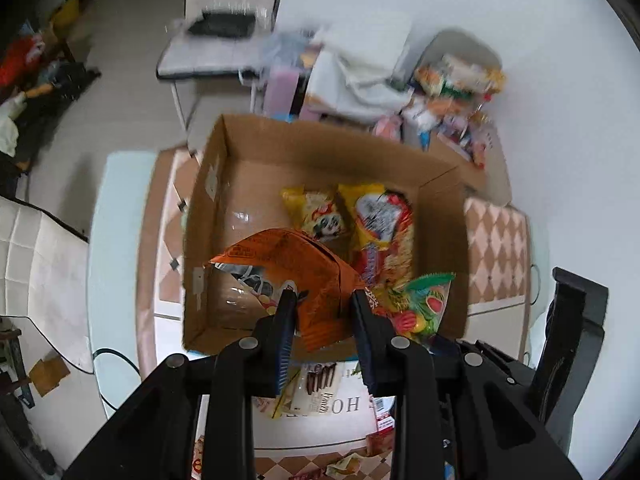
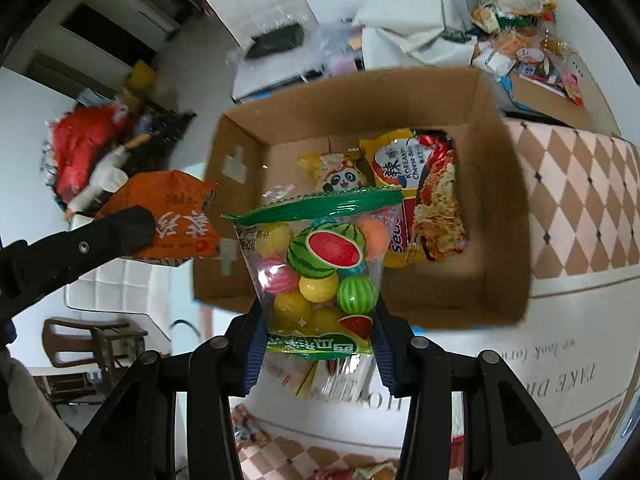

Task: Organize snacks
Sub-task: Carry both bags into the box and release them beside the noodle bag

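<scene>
Snacks are on their way into the cardboard box, 1 in each of my hands. My left gripper is clamped on an orange bag, which hangs over the near left part of the box. My right gripper pinches the bottom edge of a clear candy bag with watermelon print, held above the box's near wall. Already lying on the box floor are 2 packets: a yellow panda packet and a noodle packet, side by side toward the right.

I judge this as the carry-and-drop step. Next, each bag needs to be lowered past the rim over bare floor (the left half of the box looks free), then let go, without landing crooked on the 2 packets.

More snacks lie on the table below my grippers, but my own fingers cut them off, so I cannot tell what they are. The pile beyond the box is blurred, and I cannot sort out its items. How much of the orange bag sits between my left fingers is hard to judge.
</scene>
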Demonstrator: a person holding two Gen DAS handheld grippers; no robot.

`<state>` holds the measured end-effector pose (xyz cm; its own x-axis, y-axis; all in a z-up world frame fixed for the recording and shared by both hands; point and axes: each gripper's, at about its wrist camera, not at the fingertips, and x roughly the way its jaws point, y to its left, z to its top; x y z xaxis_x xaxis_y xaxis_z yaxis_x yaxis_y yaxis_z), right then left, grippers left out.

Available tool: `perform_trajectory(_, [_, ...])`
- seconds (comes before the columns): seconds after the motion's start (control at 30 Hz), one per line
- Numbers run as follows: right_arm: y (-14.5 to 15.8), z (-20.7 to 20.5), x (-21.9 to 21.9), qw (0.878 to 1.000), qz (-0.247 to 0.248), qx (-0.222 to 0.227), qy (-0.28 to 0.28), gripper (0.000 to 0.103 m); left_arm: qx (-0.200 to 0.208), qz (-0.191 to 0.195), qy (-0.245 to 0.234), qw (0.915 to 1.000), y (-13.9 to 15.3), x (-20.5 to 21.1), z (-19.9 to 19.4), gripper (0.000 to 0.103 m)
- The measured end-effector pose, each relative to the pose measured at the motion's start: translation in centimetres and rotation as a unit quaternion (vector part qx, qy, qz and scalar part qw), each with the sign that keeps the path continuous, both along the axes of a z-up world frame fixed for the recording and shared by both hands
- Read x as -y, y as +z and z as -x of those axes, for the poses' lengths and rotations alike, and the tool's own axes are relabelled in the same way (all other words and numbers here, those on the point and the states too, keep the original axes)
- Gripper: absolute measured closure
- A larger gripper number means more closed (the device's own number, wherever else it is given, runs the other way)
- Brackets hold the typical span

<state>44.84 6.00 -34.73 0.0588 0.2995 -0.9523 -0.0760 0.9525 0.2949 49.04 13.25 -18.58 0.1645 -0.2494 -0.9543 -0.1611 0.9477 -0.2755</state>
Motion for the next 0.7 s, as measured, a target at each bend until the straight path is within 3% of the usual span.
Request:
perform_trajectory(0.2, [-5.6,-1.6,-1.2,0.999,0.025,-0.032,0.008,0.054,-0.063,0.000,-0.007,0.9980,-5.7,-1.1,-1.7,0.078])
perform_trajectory(0.37, [-9.6,-2.9,-2.0,0.996,0.022,-0.080,0.026,0.053,-0.133,-0.002,-0.020,0.9909,-9.5,-1.3,-2.3,0.075])
perform_trajectory(0.43, [-10.7,-3.4,-2.3,0.995,0.045,-0.084,0.034,0.032,-0.129,-0.025,-0.026,0.9909,-9.9,-1.2,-2.3,0.069])
perform_trajectory(0.47, [-11.0,-3.5,-2.4,0.995,0.049,-0.082,0.035,0.012,-0.127,-0.033,-0.028,0.9910,-9.8,-1.1,-2.3,0.067])
perform_trajectory(0.53, [-11.2,-3.7,-2.5,0.994,0.055,-0.083,0.037,0.009,-0.123,-0.034,-0.032,0.9913,-9.9,-1.0,-2.2,0.049])
perform_trajectory(0.6, [-11.1,-3.8,-2.5,0.994,0.066,-0.079,0.040,0.009,-0.120,-0.031,-0.033,0.9918,-9.8,-0.9,-2.1,0.039])
perform_trajectory(0.7, [-10.9,-4.1,-2.2,0.994,0.073,-0.076,0.031,0.009,-0.109,-0.037,-0.036,0.9927,-9.4,-0.5,-1.8,0.038])
